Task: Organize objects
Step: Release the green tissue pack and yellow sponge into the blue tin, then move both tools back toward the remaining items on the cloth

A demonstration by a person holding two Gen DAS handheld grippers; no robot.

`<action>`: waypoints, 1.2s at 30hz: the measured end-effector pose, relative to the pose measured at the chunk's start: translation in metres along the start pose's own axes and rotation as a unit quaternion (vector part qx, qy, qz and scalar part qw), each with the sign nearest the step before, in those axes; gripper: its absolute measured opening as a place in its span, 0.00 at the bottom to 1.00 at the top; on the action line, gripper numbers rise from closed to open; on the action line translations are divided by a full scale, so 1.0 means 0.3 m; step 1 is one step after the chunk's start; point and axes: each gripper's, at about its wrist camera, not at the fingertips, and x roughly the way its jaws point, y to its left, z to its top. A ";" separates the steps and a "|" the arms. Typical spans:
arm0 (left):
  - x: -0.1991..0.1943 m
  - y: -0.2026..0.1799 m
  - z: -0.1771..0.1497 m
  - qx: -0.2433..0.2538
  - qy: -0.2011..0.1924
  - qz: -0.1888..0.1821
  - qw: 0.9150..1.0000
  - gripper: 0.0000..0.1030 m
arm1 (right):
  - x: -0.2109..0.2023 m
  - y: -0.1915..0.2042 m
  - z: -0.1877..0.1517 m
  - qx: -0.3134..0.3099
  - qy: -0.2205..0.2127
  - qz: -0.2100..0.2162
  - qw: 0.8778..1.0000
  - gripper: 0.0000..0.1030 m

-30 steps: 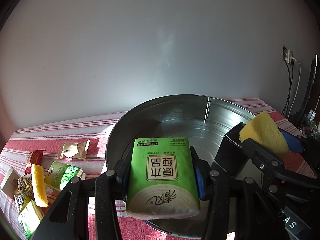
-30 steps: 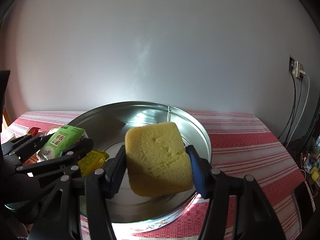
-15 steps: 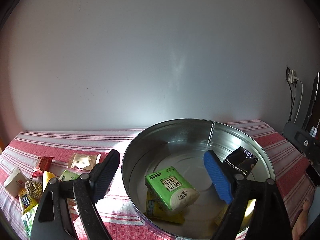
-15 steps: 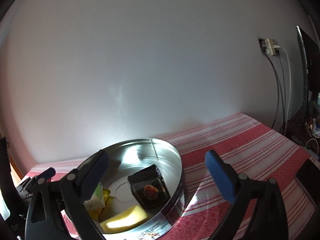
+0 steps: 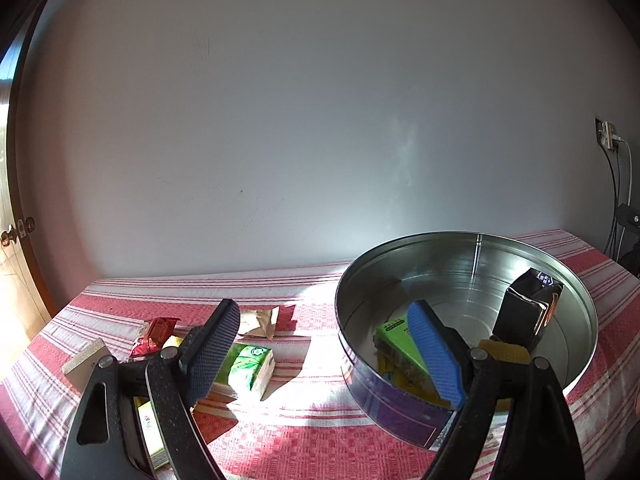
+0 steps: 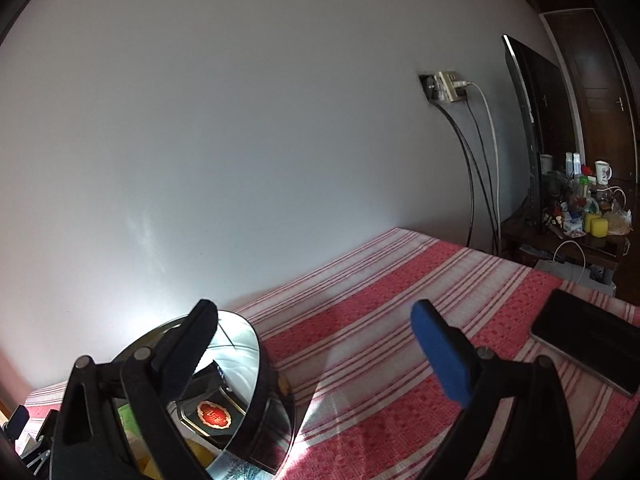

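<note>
Already dropped, a green tissue pack [image 5: 394, 338] lies inside the round metal tin [image 5: 464, 240], past the left hand-held gripper [image 5: 324, 354]; both jaw pairs have just been opened and are empty. Ahead of its left pad, a second, soft, light green tissue pack [image 5: 250, 366] should be pinched across its short sides.

Hard sunlight from the left, sharp shadows, glaring tin [image 5: 472, 280], fisheye-bent edges.

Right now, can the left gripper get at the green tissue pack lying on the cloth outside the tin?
Probably yes. The left gripper is open and empty, and the green tissue pack lies just beyond its left finger, top side uncovered. The round tin sits off to the right, clear of that path.
</note>
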 end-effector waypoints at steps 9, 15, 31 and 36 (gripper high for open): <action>-0.012 0.101 -0.062 -0.020 0.014 0.017 1.000 0.85 | -0.029 0.011 -0.042 0.018 0.014 -0.008 1.000 0.96; -0.058 0.178 -0.091 -0.034 0.018 0.020 0.999 0.85 | -0.082 0.133 -0.094 -0.031 0.021 0.020 0.999 0.96; -0.097 0.408 -0.156 -0.051 0.049 0.069 0.995 0.85 | -0.214 0.459 -0.275 -0.117 0.060 0.132 0.983 0.96; -0.097 0.532 -0.179 -0.058 0.066 0.108 0.990 0.85 | -0.234 0.582 -0.342 -0.157 0.080 0.171 0.969 0.96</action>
